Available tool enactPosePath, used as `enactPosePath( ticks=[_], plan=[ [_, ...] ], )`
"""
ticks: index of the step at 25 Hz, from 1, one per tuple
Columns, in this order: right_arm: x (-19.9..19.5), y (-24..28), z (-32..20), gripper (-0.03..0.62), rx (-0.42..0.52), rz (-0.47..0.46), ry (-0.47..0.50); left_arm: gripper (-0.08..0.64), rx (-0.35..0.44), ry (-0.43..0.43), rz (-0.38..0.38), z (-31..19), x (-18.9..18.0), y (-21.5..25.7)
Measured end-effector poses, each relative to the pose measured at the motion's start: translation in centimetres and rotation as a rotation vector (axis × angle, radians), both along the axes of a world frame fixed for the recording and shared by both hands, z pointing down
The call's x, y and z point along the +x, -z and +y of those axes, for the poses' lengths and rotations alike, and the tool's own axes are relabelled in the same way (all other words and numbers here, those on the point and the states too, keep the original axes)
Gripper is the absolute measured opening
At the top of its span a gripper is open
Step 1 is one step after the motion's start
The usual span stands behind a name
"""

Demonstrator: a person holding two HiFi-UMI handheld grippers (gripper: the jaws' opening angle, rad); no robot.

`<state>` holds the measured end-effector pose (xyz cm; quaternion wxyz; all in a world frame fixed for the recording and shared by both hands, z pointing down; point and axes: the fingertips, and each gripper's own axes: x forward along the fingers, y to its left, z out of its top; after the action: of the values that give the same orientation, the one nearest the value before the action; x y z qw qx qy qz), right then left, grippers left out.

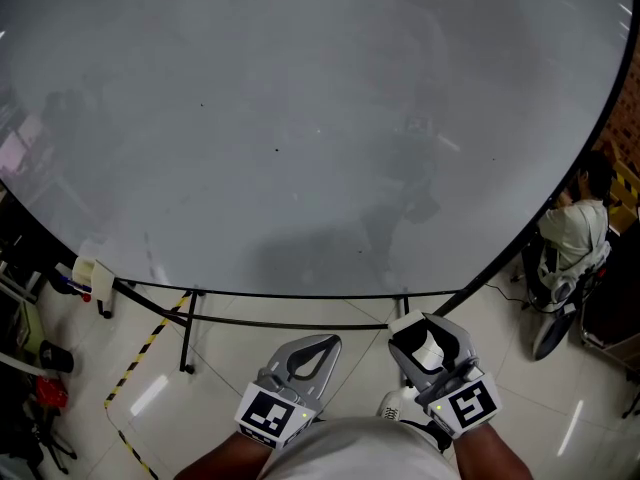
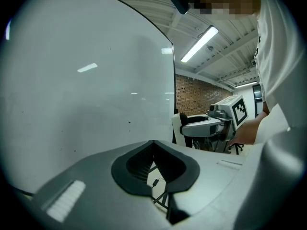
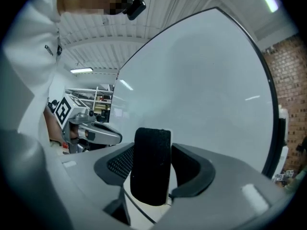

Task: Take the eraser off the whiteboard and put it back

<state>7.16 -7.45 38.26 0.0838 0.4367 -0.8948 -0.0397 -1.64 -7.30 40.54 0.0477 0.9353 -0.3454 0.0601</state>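
Eraser, black felt pad [image 3: 151,176], pinched in our right hand-held gripper [image 3: 152,148], clear of glossy white whiteboard [image 1: 300,118]; return pending. Left hand-held gripper [image 2: 154,143] pressed together, empty.

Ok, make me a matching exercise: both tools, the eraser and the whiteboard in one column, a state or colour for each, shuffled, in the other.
Column one:
1. left tool
2. right tool
3. eraser
4. whiteboard

Column two:
A. black felt, off the board
B. shut, nothing in it
C. pale grey, no writing on it
D. closed on something

Pairs: 1-B, 2-D, 3-A, 4-C
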Motion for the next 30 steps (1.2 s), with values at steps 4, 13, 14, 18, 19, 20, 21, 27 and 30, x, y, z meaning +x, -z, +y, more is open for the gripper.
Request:
enactPosePath(
  ticks=[4, 13, 14, 18, 19, 20, 21, 27, 30],
  plan=[
    [-0.9, 1.0, -1.2, 0.233, 0.073, 0.104, -0.029, 0.017, -0.006, 0.0, 0.009, 0.0, 0.1, 0.0],
    [-1.6, 1.2, -3.2, 0.233, 0.15, 0.387, -0.128, 0.017, -0.016, 0.006, 0.026, 0.0, -0.3, -0.6],
    [-1.7, 1.2, -3.3, 0.233, 0.151, 0.385, -0.129, 0.017, -0.015, 0.006, 0.024, 0.0, -0.4, -0.6],
    [-1.9, 1.3, -4.0, 0.233, 0.141, 0.381, -0.137, 0.017, -0.016, 0.004, 0.023, 0.0, -0.4, -0.4],
    [-1.9, 1.5, -4.2, 0.233, 0.145, 0.386, -0.141, 0.017, -0.014, 0.001, 0.019, 0.0, -0.5, -0.5],
    [-2.0, 1.7, -4.4, 0.233, 0.155, 0.392, -0.148, 0.017, -0.013, 0.0, 0.017, 0.0, -0.5, -0.6],
    [-2.0, 1.9, -4.6, 0.233, 0.169, 0.394, -0.157, 0.017, -0.015, 0.0, 0.018, 0.1, -0.5, -0.8],
    [-2.6, 2.6, -6.2, 0.233, 0.208, 0.424, -0.182, 0.017, -0.055, 0.01, 0.048, -0.2, -0.5, -0.8],
    [-3.0, 2.9, -6.9, 0.233, 0.209, 0.424, -0.182, 0.017, -0.057, 0.014, 0.045, -0.3, -0.6, -0.8]
  ],
)
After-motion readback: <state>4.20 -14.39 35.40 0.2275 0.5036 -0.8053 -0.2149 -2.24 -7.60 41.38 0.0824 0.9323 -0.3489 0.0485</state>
